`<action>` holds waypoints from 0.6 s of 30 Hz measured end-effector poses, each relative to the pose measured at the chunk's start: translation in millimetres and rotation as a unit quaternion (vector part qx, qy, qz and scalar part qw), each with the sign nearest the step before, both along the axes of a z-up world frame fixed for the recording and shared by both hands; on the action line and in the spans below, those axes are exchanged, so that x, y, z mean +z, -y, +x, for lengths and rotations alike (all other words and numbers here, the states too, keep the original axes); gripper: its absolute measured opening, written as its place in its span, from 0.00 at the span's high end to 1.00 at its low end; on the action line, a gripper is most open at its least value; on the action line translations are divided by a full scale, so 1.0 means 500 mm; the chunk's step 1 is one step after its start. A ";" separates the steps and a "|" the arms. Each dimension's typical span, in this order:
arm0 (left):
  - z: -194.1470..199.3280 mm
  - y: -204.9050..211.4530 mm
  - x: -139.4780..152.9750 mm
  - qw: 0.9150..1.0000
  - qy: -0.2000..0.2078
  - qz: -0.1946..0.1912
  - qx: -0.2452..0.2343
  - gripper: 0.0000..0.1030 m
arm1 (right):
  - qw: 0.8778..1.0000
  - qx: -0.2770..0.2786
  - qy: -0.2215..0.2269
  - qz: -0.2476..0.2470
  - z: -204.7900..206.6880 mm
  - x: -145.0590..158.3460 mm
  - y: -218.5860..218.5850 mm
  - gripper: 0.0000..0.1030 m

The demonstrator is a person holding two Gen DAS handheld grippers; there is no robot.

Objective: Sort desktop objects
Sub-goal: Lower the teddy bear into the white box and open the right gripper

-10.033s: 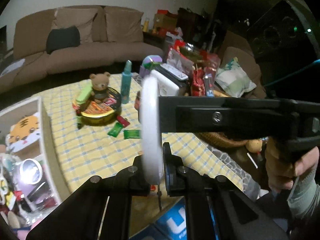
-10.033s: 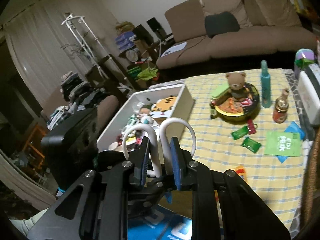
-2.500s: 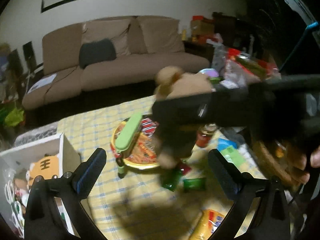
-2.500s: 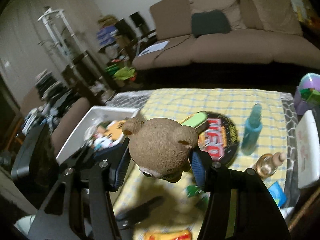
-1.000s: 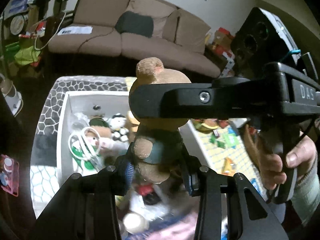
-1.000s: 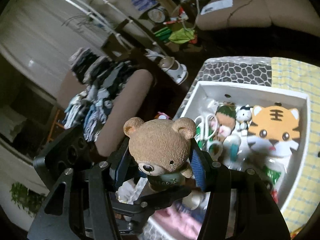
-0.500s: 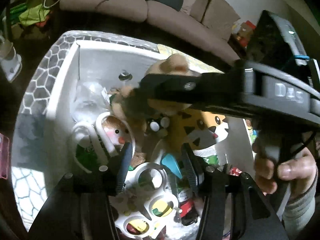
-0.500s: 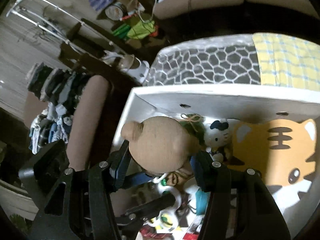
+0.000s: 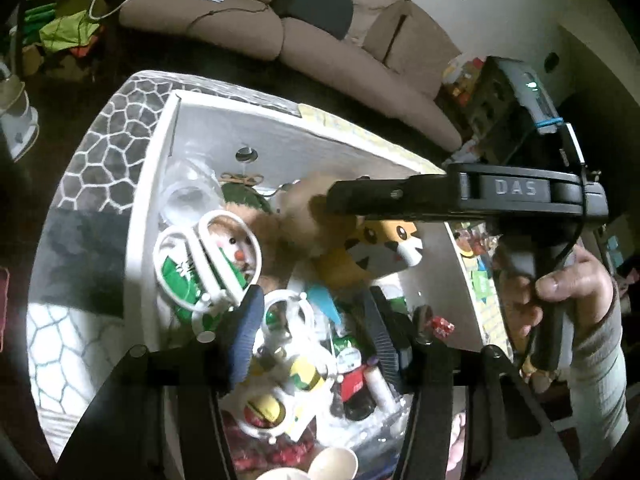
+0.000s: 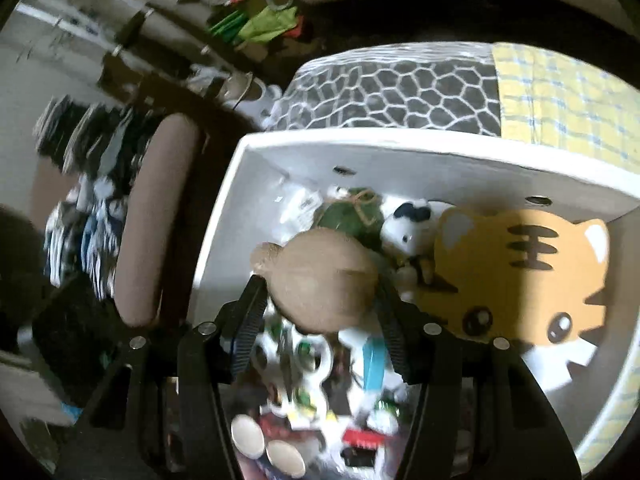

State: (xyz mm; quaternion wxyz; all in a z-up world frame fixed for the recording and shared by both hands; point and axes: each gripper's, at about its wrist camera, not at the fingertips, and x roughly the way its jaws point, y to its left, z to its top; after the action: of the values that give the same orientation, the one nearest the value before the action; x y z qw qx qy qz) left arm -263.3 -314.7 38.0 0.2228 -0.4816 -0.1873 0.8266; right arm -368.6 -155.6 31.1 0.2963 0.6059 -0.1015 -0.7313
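Note:
A brown teddy bear (image 10: 320, 280) sits between the fingers of my right gripper (image 10: 320, 316), low inside the white storage box (image 10: 224, 216). The jaws stand wide around it; the view is blurred and I cannot tell if they still press it. In the left wrist view the bear (image 9: 296, 220) shows as a blur under the right gripper's black body (image 9: 460, 196). My left gripper (image 9: 312, 336) is open and empty above the box's contents. White scissors (image 9: 208, 256) lie in the box (image 9: 144, 208).
The box holds an orange tiger plush (image 10: 520, 272), a small white-and-black figure (image 10: 408, 224), a green pouch (image 10: 348, 216) and several small toys. A yellow checked cloth (image 10: 560, 92) and a grey honeycomb mat (image 10: 400, 92) lie beyond. A brown sofa (image 9: 320, 44) stands behind.
My right gripper has lowered the bear deeper into the box, and its jaws look wider. The left gripper has stayed open over the box and moved little.

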 end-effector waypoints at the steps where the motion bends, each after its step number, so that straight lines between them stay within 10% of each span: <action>1: 0.002 0.000 0.000 1.000 0.000 -0.001 0.001 0.47 | 1.000 0.005 -0.005 0.005 0.002 0.007 0.000 0.53; 8: 0.009 0.001 0.005 1.000 0.000 -0.019 0.013 0.43 | 0.999 -0.034 -0.006 -0.006 -0.025 -0.040 0.011 0.53; 18: 0.051 0.013 0.007 0.999 -0.010 -0.001 0.031 0.08 | 0.999 -0.007 -0.051 -0.009 0.054 0.005 -0.047 0.46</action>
State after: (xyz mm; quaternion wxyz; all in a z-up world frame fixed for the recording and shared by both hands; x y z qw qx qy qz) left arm -237.8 -321.2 41.3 0.1984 -0.4674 -0.1994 0.8381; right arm -341.5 -131.9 33.6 0.3014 0.5640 -0.0973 -0.7626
